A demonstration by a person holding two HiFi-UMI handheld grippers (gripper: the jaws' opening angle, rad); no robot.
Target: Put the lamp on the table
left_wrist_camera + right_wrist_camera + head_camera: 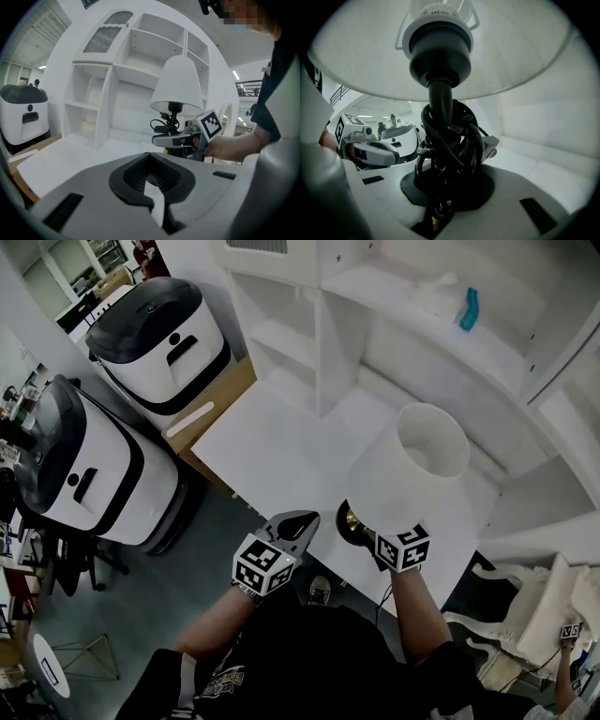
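With its jaws clamped on the cord-wrapped black stem of the white-shaded table lamp, centre right by the near edge of the white table, the right gripper needed to hold it upright and set it further in, while the left gripper hung closed and empty.
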